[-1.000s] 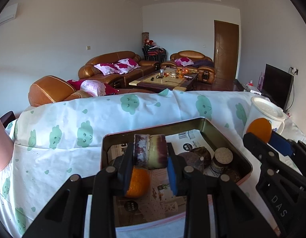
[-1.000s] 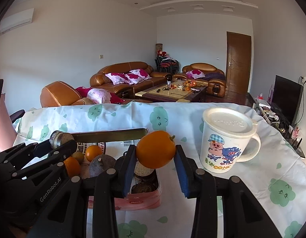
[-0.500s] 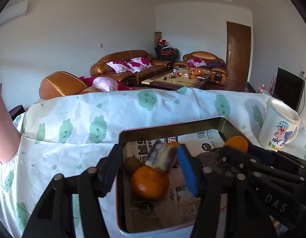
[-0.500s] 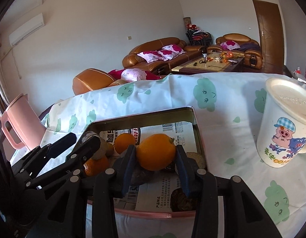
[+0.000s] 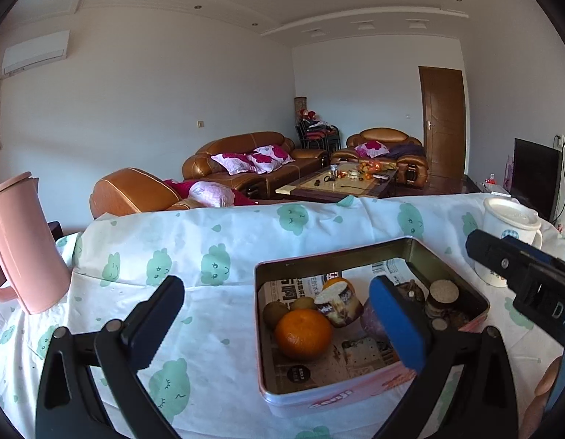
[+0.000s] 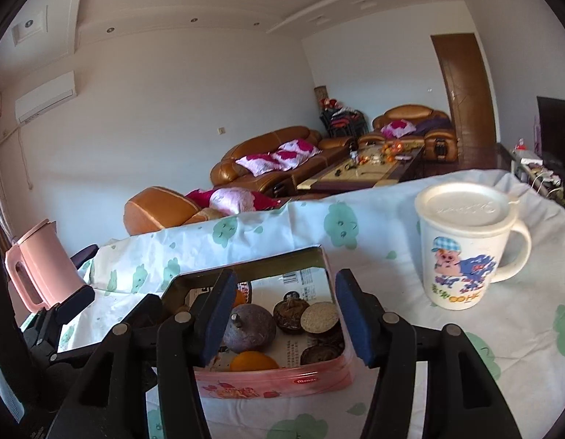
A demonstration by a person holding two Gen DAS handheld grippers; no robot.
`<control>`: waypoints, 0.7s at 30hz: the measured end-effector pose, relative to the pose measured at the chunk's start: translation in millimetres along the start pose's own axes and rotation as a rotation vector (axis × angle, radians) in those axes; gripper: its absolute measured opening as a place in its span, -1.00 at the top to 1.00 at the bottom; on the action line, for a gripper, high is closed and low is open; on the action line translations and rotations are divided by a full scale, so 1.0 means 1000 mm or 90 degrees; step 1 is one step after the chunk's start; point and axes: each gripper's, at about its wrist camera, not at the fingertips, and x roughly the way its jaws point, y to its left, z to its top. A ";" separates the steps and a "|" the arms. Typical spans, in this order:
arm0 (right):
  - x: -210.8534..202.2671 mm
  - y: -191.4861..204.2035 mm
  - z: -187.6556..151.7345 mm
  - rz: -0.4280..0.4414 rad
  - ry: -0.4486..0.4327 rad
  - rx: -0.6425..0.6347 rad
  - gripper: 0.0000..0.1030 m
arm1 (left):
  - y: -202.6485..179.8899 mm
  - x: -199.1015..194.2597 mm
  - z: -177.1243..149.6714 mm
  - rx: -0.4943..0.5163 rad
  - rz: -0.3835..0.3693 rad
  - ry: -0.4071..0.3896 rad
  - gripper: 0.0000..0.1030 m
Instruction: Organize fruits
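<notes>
A pink tin box lined with newspaper sits on the cloth-covered table. In the left wrist view it holds an orange, kiwis, a cut purple piece and dark round fruits. In the right wrist view the box shows a purple round fruit, an orange and dark fruits. My left gripper is open and empty, just above the box's front left. My right gripper is open and empty over the box.
A pink jug stands at the table's left. A white lidded mug with a cartoon pig stands right of the box. The tablecloth has green prints. Sofas and a coffee table lie beyond the far edge.
Both grippers opened and drew back. The cut purple piece left the left gripper and the orange left the right gripper; both now lie in the box.
</notes>
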 end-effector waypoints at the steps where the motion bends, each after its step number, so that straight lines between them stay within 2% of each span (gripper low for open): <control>1: -0.006 0.001 -0.001 -0.013 -0.016 -0.003 -0.23 | 0.000 -0.004 -0.002 0.001 0.000 -0.005 -1.00; 3: -0.018 0.000 -0.004 -0.026 -0.041 0.001 -0.31 | 0.001 -0.009 -0.004 0.003 -0.006 -0.008 -1.00; 8: -0.040 0.000 -0.009 -0.043 -0.092 0.001 -0.33 | 0.004 -0.022 -0.008 0.001 0.006 -0.029 -1.00; 13: -0.048 0.009 -0.015 -0.049 -0.098 -0.023 -0.33 | 0.006 -0.029 -0.011 -0.005 0.008 -0.036 -1.00; 18: -0.057 0.020 -0.018 -0.062 -0.129 -0.061 -0.33 | 0.009 -0.034 -0.013 -0.019 0.023 -0.048 -1.00; 21: -0.054 0.023 -0.019 -0.067 -0.121 -0.071 -0.33 | 0.010 -0.036 -0.014 -0.021 0.017 -0.050 -1.00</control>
